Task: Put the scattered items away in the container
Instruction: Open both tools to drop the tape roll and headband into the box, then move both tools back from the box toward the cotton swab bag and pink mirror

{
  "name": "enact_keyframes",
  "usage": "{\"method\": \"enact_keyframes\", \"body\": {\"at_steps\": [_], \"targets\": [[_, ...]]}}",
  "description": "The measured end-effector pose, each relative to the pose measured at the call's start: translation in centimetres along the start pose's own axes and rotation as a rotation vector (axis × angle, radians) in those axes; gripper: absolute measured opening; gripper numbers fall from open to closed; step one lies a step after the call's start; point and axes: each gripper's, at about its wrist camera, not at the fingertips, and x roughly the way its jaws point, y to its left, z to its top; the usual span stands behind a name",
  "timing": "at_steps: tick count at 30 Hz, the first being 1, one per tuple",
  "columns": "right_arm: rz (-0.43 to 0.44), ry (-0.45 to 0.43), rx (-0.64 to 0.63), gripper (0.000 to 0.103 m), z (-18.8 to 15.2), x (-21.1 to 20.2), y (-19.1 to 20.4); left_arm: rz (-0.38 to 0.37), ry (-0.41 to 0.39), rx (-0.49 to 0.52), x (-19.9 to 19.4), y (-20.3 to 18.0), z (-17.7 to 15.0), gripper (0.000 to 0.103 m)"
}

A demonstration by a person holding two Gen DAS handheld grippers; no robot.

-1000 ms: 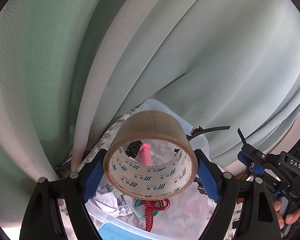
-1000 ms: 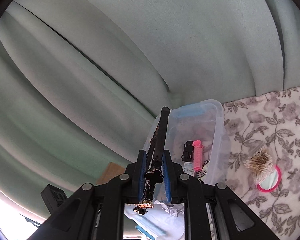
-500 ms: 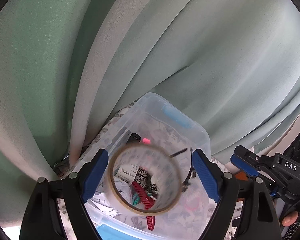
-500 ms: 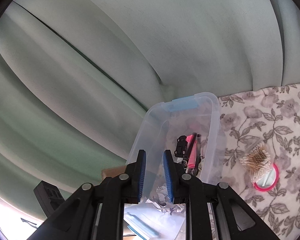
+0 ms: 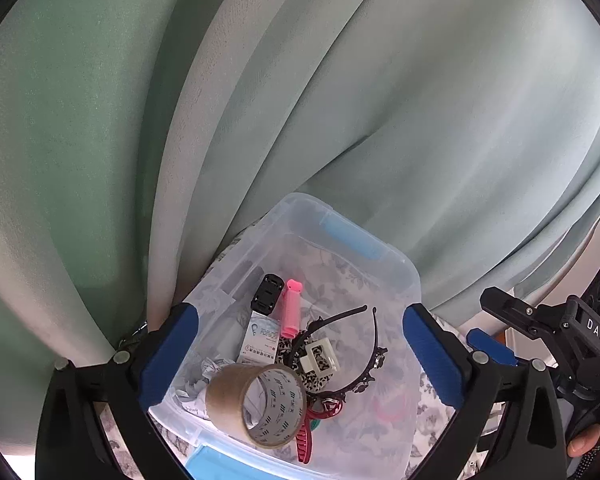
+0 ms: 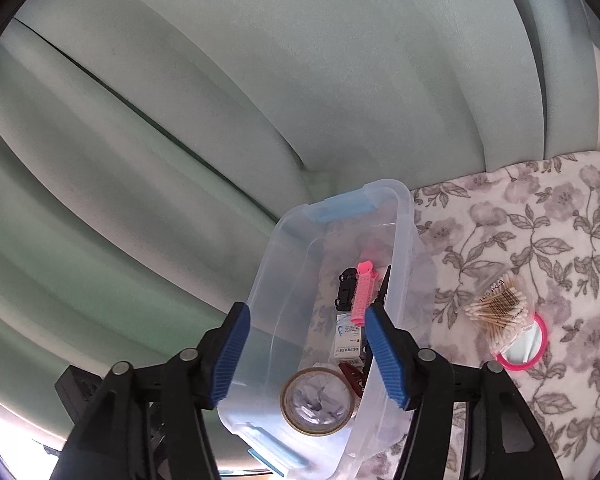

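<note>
A clear plastic bin (image 5: 414,276) with blue latches stands against the curtain. Inside lie a brown tape roll (image 5: 254,404), a black headband (image 5: 356,356), a pink hair roller (image 5: 291,308) and several clips. My left gripper (image 5: 299,314) hovers over the bin, its jaws opening with nothing between them. My right gripper (image 6: 306,312) hangs above the same bin (image 6: 404,216), jaws opening and likewise empty; the tape roll (image 6: 318,404) rests below it. To the bin's right, a bag of cotton swabs (image 6: 500,312) lies on a pink-rimmed mirror (image 6: 526,350).
A floral cloth (image 6: 560,240) covers the surface right of the bin. Pale green curtain folds (image 5: 340,100) rise close behind the bin. A hand's fingertips (image 5: 584,444) show at the right gripper's handle in the left wrist view.
The tape roll left my left gripper and dropped into the bin. The headband left my right gripper and now lies in the bin. Both sets of jaws spread wider.
</note>
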Motion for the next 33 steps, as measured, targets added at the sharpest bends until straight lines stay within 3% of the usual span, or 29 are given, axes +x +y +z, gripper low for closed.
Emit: {"method": "enact_keyframes", "body": {"at_steps": [8,19,33], "targets": [[-0.057,-0.028,-0.064,0.103,-0.6,-1.0,0.7,0.031,-0.015,0.038,-1.0,-0.9,-0.1,0.103],[-0.141,-0.123,-0.127,0.103,-1.3,-3.8,0.5,0.062,-0.051,0.086,-2.8,-2.9,-0.5,0.103],[-0.153,-0.346,-0.165,0.103,-3.2,-11.4,-0.3,0.024,-0.124,0.151,-7.2,-7.8,-2.1,0.103]]}}
